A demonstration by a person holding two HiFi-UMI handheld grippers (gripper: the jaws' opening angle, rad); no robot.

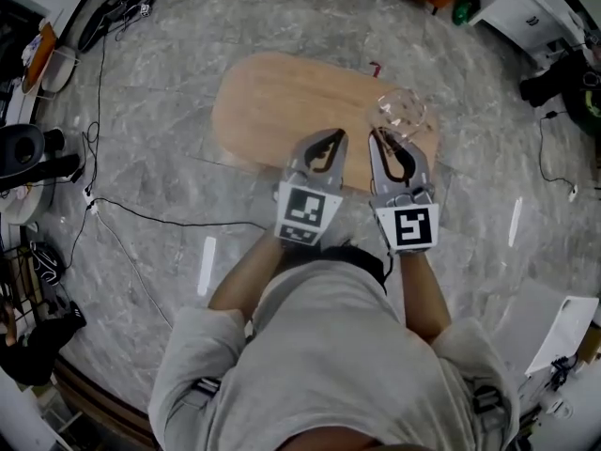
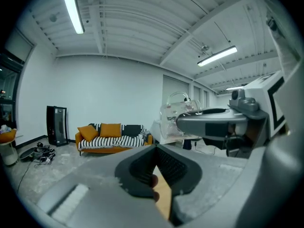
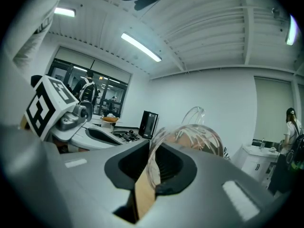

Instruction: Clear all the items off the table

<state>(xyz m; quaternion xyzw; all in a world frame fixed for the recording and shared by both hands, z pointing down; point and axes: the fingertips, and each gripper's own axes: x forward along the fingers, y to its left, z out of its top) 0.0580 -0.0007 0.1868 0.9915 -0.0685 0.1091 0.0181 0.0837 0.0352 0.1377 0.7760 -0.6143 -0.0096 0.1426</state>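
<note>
Background only:
- Grey marbled floor (image 1: 178, 73) with a black cable (image 1: 169, 220) snaking across it and a white floor strip (image 1: 207, 265).
- Orange sofa (image 2: 114, 141) with a striped cover against the white wall. Two orange cushions (image 2: 110, 129) on it, black tower unit (image 2: 57, 132) to its left.
- Strip light (image 2: 73, 8) on the ribbed ceiling.
- Person (image 3: 289, 122) standing far right, near a white cabinet (image 3: 254, 163).

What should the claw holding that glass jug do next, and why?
Probably carry the glass jug sideways, clear of the table, without loosening the grip. The right gripper pinches the jug's rim and appears to hold it lifted above the wood, so it only needs taking away.
</note>
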